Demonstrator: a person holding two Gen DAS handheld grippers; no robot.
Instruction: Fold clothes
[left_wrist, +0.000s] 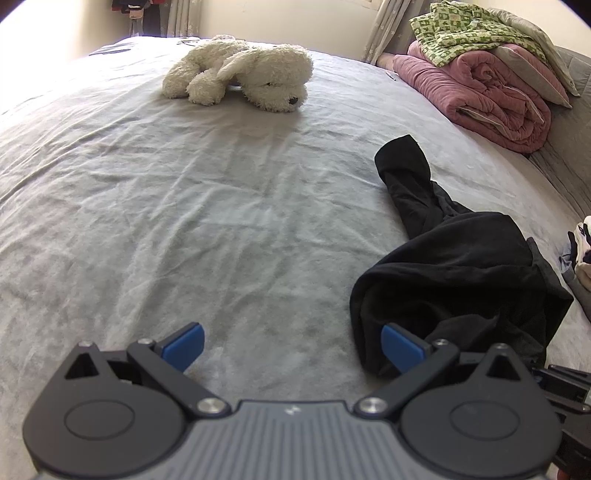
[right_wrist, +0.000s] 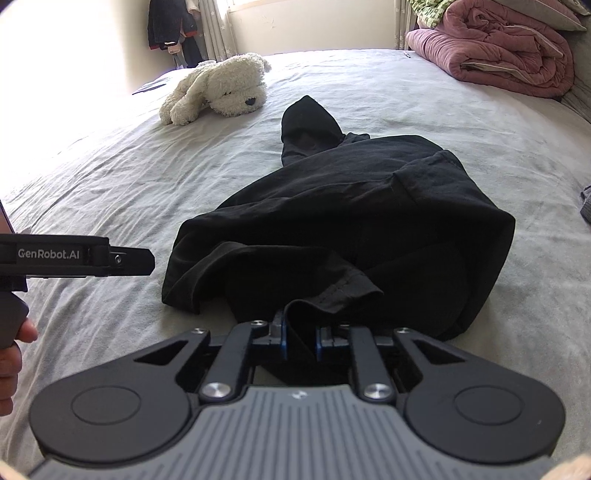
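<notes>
A black garment (right_wrist: 332, 221) lies crumpled on the grey bed sheet (right_wrist: 424, 110), one sleeve stretched toward the far side. My right gripper (right_wrist: 300, 341) is shut on a near edge of this garment, the cloth pinched between its blue pads. In the left wrist view the same black garment (left_wrist: 454, 266) lies to the right. My left gripper (left_wrist: 291, 347) is open, wide apart over bare sheet, its right pad (left_wrist: 400, 349) close against the garment's near fold. From the right wrist view, the left gripper's body (right_wrist: 74, 256) shows at the left edge, held by a hand (right_wrist: 14, 354).
A white plush dog (left_wrist: 243, 72) lies on the far part of the bed. A folded pink quilt (left_wrist: 480, 96) with a green patterned garment (left_wrist: 465, 31) on top sits at the far right. More clothes (left_wrist: 581, 254) lie at the right edge. Curtains and hanging clothes stand behind.
</notes>
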